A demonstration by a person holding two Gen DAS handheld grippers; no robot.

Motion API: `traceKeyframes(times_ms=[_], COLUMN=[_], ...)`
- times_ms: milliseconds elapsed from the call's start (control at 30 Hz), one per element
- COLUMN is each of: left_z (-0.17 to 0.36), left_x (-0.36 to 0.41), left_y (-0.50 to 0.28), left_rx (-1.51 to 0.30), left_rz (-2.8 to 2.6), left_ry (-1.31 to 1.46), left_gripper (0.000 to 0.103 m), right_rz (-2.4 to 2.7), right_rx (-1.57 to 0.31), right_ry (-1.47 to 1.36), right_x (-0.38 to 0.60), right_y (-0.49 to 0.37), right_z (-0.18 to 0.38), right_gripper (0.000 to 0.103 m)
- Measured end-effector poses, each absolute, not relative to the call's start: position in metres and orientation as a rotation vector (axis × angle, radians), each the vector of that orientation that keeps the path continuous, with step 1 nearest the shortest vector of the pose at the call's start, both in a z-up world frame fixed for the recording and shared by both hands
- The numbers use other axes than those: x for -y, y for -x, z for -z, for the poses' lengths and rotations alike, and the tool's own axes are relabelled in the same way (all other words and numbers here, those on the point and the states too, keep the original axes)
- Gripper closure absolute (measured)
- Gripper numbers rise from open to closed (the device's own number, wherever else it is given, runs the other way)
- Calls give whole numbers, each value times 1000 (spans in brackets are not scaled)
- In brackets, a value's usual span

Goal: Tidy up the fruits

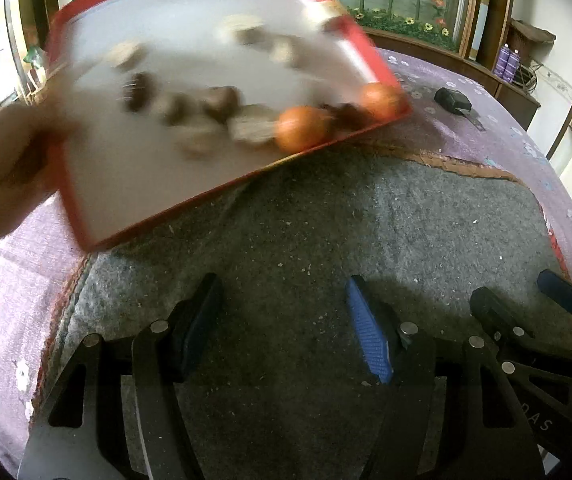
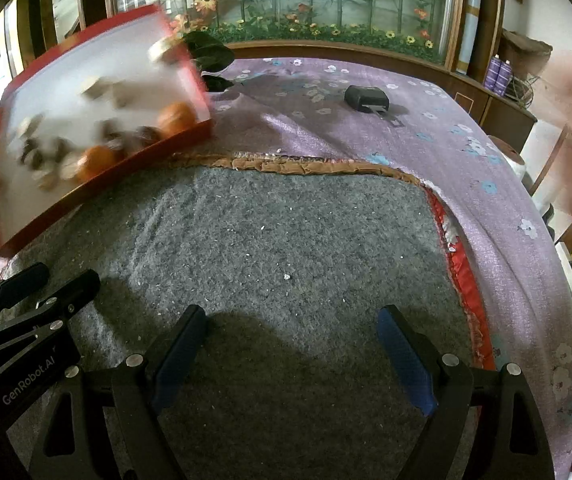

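Fruits: two round orange citrus [image 1: 301, 128] and a scatter of blurred brown and tan pieces [image 1: 213, 104], heaped toward the low rim of a tilted red-edged white tray [image 1: 133, 200] at upper left of both frames, gripped by a bare hand [image 1: 1, 160], probably to tip them onto the grey felt mat [image 2: 286, 232]. Parked low over that mat at frame bottom, left gripper [image 1: 286, 328] and right gripper [image 2: 292, 344], blue-padded fingers spread wide, nothing between them, seemingly kept clear. Motion-smeared, so kinds beyond the oranges impossible to tell.
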State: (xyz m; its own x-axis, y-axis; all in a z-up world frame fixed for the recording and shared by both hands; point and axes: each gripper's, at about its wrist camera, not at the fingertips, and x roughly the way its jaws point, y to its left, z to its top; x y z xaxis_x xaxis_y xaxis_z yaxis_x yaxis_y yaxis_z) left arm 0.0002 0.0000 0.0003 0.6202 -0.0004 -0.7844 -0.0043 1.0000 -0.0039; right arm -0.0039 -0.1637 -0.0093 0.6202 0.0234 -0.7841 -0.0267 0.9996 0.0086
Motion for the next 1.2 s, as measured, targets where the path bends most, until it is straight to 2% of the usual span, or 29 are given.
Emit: traceKeyframes(times_ms=[1200], left_z=[0], left_x=[0], left_y=[-1], left_rx=[-902], left_rz=[-2], left_ry=[6], left_gripper=[38], right_rz=[-28], right_rx=[-902], right_ry=[4], right_x=[161], right_y=[4], right_z=[10], right_gripper=[16])
